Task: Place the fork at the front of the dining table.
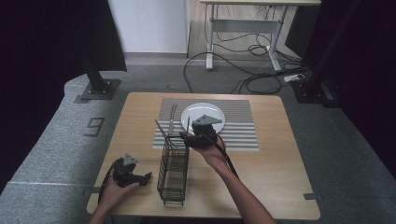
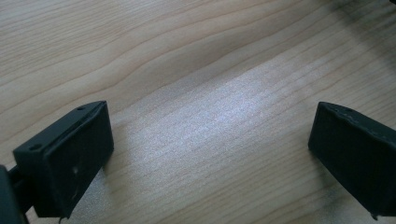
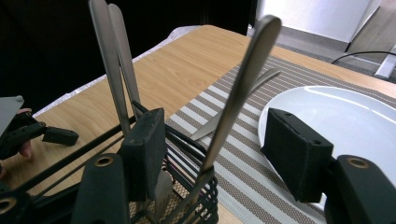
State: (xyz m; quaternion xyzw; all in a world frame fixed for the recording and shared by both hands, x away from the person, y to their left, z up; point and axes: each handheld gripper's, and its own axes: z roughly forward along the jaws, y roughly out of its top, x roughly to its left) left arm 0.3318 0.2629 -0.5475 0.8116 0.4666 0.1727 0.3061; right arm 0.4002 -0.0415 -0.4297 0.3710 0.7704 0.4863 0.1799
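Note:
A black wire cutlery basket [image 1: 173, 175] stands on the wooden table [image 1: 261, 186], in front of a striped placemat [image 1: 243, 126]. Several metal handles rise from the basket. My right gripper [image 1: 185, 137] hovers at the basket's far end, level with them. In the right gripper view it [image 3: 215, 123] is open, and one slanted handle [image 3: 245, 79] stands between its jaws without touching either pad. Two more handles [image 3: 114, 65] stand just left of the left jaw. My left gripper [image 1: 147, 176] rests on the table left of the basket, open [image 2: 210, 135] over bare wood.
A white plate [image 1: 210, 112] sits on the placemat behind the right gripper, also near the right jaw [image 3: 355, 116]. One piece of cutlery [image 1: 172, 119] lies flat on the mat left of the plate. A desk and loose cables lie on the floor beyond the table.

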